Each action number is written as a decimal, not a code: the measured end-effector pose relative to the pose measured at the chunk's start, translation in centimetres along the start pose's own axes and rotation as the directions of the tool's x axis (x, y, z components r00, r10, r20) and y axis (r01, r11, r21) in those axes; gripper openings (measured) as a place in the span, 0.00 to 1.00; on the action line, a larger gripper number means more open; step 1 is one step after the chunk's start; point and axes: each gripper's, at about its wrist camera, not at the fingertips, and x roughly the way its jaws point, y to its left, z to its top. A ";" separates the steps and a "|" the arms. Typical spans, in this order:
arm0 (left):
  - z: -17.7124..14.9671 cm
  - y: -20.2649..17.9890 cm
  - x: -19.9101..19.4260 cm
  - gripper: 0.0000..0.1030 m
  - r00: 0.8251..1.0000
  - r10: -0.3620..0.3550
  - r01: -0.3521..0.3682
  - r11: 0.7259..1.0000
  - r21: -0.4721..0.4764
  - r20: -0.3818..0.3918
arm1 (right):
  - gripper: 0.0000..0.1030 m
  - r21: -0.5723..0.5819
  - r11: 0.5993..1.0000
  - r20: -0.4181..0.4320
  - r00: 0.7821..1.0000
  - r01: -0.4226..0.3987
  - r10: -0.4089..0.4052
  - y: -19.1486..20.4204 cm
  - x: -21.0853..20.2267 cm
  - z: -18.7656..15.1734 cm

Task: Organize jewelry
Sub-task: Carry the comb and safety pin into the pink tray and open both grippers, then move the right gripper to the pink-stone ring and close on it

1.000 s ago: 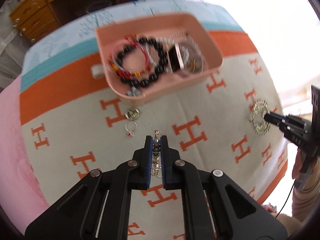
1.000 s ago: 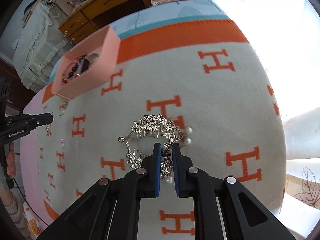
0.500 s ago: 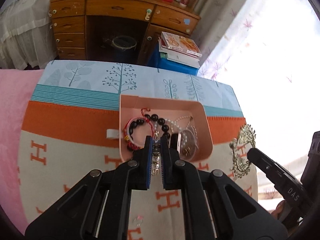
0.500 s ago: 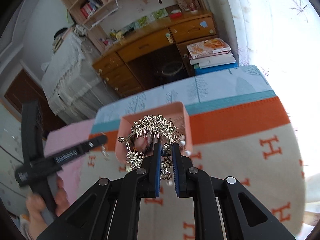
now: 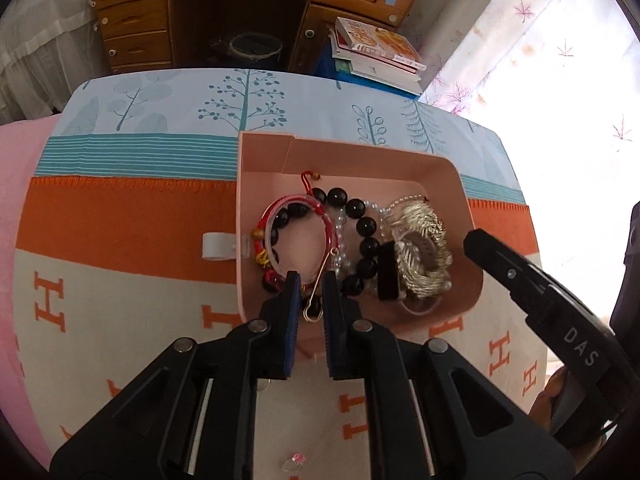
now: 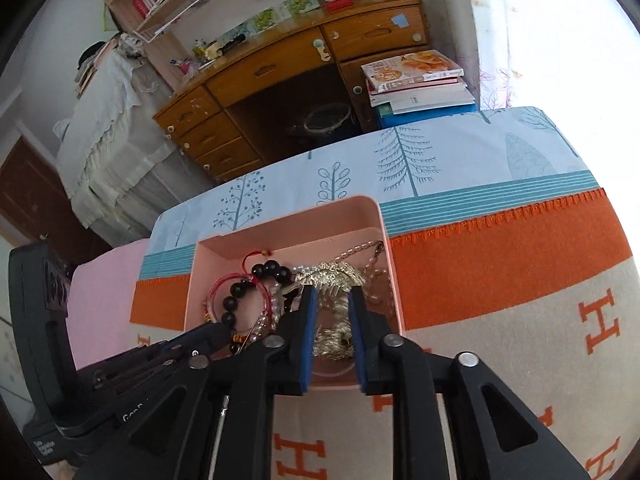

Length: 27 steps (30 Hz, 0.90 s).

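A pink tray [image 5: 264, 160] on the blanket holds a black bead bracelet [image 5: 368, 226], a red cord bracelet [image 5: 276, 208] and pearls. My left gripper [image 5: 312, 284] hangs over the tray's near wall, shut on a thin gold earring [image 5: 314, 308] that dangles between its pads. A silver hair comb [image 5: 420, 256] lies in the right end of the tray. My right gripper [image 6: 332, 300] hovers just above the comb [image 6: 334, 332] with its jaws opening. The pads stand off it on both sides. One right finger [image 5: 500, 264] shows beside the tray's right wall.
The H-patterned blanket [image 5: 120, 220] covers the bed. A small pink earring [image 5: 296, 458] lies on it below my left gripper. A white tag [image 5: 216, 246] sticks out left of the tray. Beyond the bed edge stand a wooden desk [image 5: 240, 8] and stacked books [image 5: 376, 52].
Both grippers have moved from the blanket to over the tray. The right jaws have spread and the comb now lies in the tray. The left still carries the earring.
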 end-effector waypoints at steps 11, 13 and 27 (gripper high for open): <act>-2.7 -0.1 -8.0 0.07 0.996 0.049 -0.055 0.995 0.078 0.079 | 0.49 -0.160 0.987 0.103 0.994 -0.029 0.046 0.7 -8.9 -3.3; -3.5 -0.5 -9.6 0.07 0.992 0.069 -0.081 0.990 0.112 0.109 | 0.49 -0.185 0.982 0.093 0.995 -0.029 0.047 1.0 -10.1 -3.9; -9.8 -0.3 -16.4 0.07 0.989 0.089 -0.111 0.974 0.198 0.118 | 0.49 -0.323 0.945 -0.004 0.998 -0.056 0.058 2.9 -14.9 -9.9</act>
